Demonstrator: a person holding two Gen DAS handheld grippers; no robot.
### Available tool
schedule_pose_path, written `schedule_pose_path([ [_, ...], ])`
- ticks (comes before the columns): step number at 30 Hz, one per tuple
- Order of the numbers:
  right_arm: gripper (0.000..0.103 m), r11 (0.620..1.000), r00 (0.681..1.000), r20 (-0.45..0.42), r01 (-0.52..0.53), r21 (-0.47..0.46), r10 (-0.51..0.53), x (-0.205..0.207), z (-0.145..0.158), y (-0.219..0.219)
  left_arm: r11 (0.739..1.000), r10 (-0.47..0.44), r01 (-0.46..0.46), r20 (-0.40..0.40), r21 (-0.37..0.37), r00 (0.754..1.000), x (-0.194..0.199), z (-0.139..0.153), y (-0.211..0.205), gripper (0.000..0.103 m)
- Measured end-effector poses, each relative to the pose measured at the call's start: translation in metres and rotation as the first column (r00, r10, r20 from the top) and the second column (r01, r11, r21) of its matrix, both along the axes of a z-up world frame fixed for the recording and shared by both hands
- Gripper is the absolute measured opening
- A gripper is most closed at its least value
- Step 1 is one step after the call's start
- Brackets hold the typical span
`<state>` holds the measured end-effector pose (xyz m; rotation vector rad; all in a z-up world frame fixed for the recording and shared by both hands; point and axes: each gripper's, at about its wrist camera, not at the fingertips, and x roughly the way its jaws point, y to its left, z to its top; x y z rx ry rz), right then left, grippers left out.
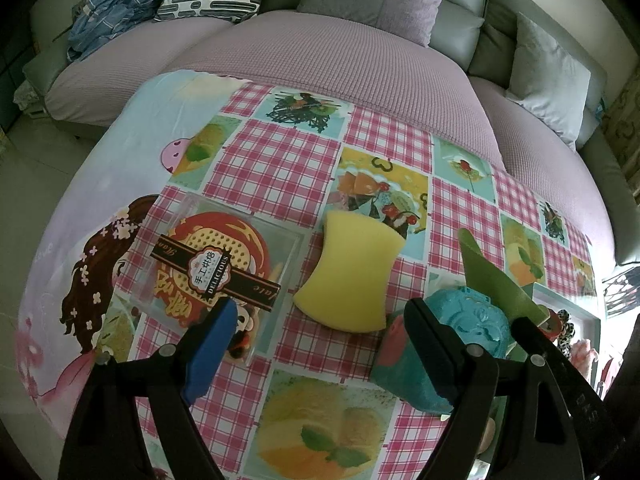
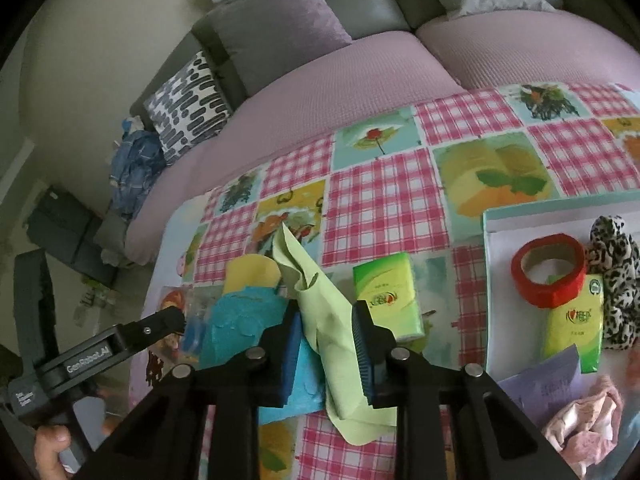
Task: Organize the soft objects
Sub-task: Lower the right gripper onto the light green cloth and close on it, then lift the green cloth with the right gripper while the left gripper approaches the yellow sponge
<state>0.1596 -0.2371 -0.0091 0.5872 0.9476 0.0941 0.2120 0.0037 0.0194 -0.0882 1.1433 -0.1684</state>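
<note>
Both my wrist views are lit by soft, even daylight, fairly dim with a cool cast and only faint shadows under things on the tablecloth (image 1: 280,160). The fisheye bends the sofa (image 1: 320,48) into a curve and blackens the frame corners. My right view is slightly blurred toward its lower left edge.

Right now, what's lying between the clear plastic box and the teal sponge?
The yellow sponge lies on the checked cloth between the clear plastic box and the teal sponge; the left wrist view shows it.
</note>
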Motion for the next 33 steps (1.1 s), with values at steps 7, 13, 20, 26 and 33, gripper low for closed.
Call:
schedule_pose_path([
  [7,0.027,1.000,0.999,-0.027,-0.018,0.015,0.019,0.003,-0.009,0.002,1.000,-0.004,0.004,0.001,0.006,1.000,-0.001,0.000,-0.001,0.086],
  [13,0.019,1.000,0.998,-0.064,-0.017,0.022,0.018,0.005,-0.020,0.002,1.000,-0.005,0.005,0.002,0.008,1.000,-0.001,0.000,0.000,0.086],
  [20,0.008,1.000,0.998,-0.068,-0.014,0.026,0.016,0.007,-0.026,0.002,1.000,-0.005,0.005,-0.001,0.011,1.000,-0.001,-0.002,0.000,0.086],
  [26,0.004,1.000,0.999,-0.041,0.009,0.024,-0.007,0.004,-0.019,-0.003,1.000,-0.008,0.008,-0.007,0.016,1.000,0.000,-0.005,0.000,0.086],
  [33,0.004,0.999,0.999,-0.004,0.033,0.012,-0.033,-0.002,-0.004,-0.010,1.000,-0.013,0.013,-0.015,0.025,1.000,0.000,-0.009,-0.004,0.086],
])
